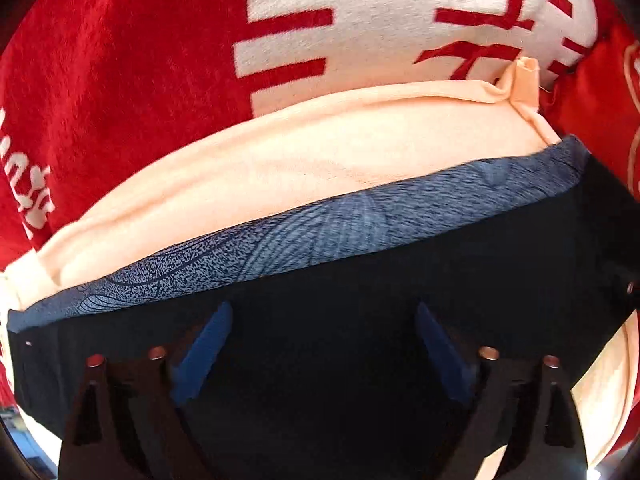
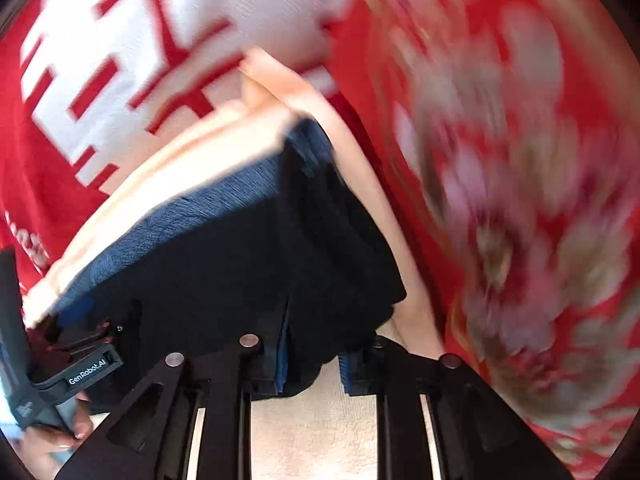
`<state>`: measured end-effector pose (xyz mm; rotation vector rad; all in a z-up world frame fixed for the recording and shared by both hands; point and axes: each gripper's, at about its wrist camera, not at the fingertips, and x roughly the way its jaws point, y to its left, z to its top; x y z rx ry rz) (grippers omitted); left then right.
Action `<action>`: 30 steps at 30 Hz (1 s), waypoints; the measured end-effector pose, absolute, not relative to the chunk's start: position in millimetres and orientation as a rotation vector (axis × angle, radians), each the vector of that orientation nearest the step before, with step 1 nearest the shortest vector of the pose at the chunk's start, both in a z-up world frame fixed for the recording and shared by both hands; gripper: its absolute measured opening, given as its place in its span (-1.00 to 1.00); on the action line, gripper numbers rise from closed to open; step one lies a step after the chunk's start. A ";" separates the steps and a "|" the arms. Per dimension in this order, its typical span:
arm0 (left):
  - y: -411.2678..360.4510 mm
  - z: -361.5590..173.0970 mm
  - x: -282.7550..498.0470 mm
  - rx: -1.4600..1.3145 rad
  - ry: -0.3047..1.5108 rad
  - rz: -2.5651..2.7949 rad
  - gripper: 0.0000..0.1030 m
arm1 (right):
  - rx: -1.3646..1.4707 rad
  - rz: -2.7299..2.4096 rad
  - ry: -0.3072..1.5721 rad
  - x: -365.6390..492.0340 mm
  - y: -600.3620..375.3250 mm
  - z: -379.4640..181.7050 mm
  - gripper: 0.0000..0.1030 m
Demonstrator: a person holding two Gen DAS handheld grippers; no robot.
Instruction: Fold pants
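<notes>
The pants (image 1: 360,272) are dark navy with a blue-grey patterned waistband, folded over a peach cloth (image 1: 280,168). In the left wrist view my left gripper (image 1: 324,312) is open, its blue fingertips (image 1: 208,344) spread over the dark fabric. In the right wrist view my right gripper (image 2: 312,368) has its fingers part way apart, with the pants' (image 2: 248,248) corner edge lying against the left blue finger (image 2: 282,364). The view is blurred. The left gripper's body (image 2: 80,372) and the person's hand show at lower left.
A red and white blanket with lettering (image 1: 360,28) lies under everything. A red flowered fabric (image 2: 520,160) fills the right side of the right wrist view, blurred. The peach cloth (image 2: 320,432) also lies beneath the right gripper.
</notes>
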<state>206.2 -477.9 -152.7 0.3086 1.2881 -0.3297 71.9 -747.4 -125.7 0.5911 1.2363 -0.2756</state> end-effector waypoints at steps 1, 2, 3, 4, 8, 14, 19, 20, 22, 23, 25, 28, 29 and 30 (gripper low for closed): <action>-473.6 -151.9 208.7 0.283 1.308 -0.336 0.86 | 0.616 -0.299 1.221 65.4 -750.4 -120.2 -0.20; -470.6 -150.9 209.7 0.278 1.321 -0.339 0.86 | 0.590 -0.327 1.225 60.5 -749.6 -113.5 -0.14; -463.5 -148.7 209.7 0.287 1.327 -0.338 0.86 | 0.578 -0.336 1.228 54.4 -748.0 -107.6 -0.10; -457.4 -145.6 207.7 0.300 1.328 -0.333 0.86 | 0.583 -0.339 1.233 47.6 -745.9 -102.7 -0.03; -416.6 -134.7 193.6 0.316 1.347 -0.296 0.86 | 0.669 -0.309 1.271 18.0 -737.4 -95.9 0.18; -340.8 -112.7 175.6 0.283 1.357 -0.204 0.86 | 0.771 -0.206 1.327 18.0 -698.2 -112.6 0.18; -270.6 -105.2 164.4 0.228 1.367 -0.160 0.86 | 0.794 -0.100 1.342 24.5 -646.4 -113.5 0.18; -258.1 -103.3 162.1 0.222 1.361 -0.161 0.86 | 0.798 -0.083 1.342 23.3 -636.7 -111.4 0.18; -234.8 -101.7 162.2 0.219 1.350 -0.164 0.86 | 0.821 -0.038 1.334 24.5 -607.1 -108.7 0.19; -222.1 -101.1 161.3 0.219 1.347 -0.162 0.86 | 0.841 -0.015 1.334 26.2 -592.0 -109.4 0.19; -199.6 -98.5 157.0 0.221 1.347 -0.155 0.86 | 0.894 0.034 1.330 26.6 -562.9 -111.4 0.19; -158.9 -95.2 158.6 0.225 1.332 -0.141 0.86 | 1.026 0.136 1.328 29.0 -507.8 -124.5 0.19; -141.4 -94.6 161.5 0.234 1.324 -0.129 0.86 | 1.067 0.169 1.327 32.6 -490.1 -130.5 0.19; -129.2 -98.0 165.9 0.244 1.317 -0.115 0.86 | 1.095 0.195 1.324 33.4 -476.4 -133.7 0.19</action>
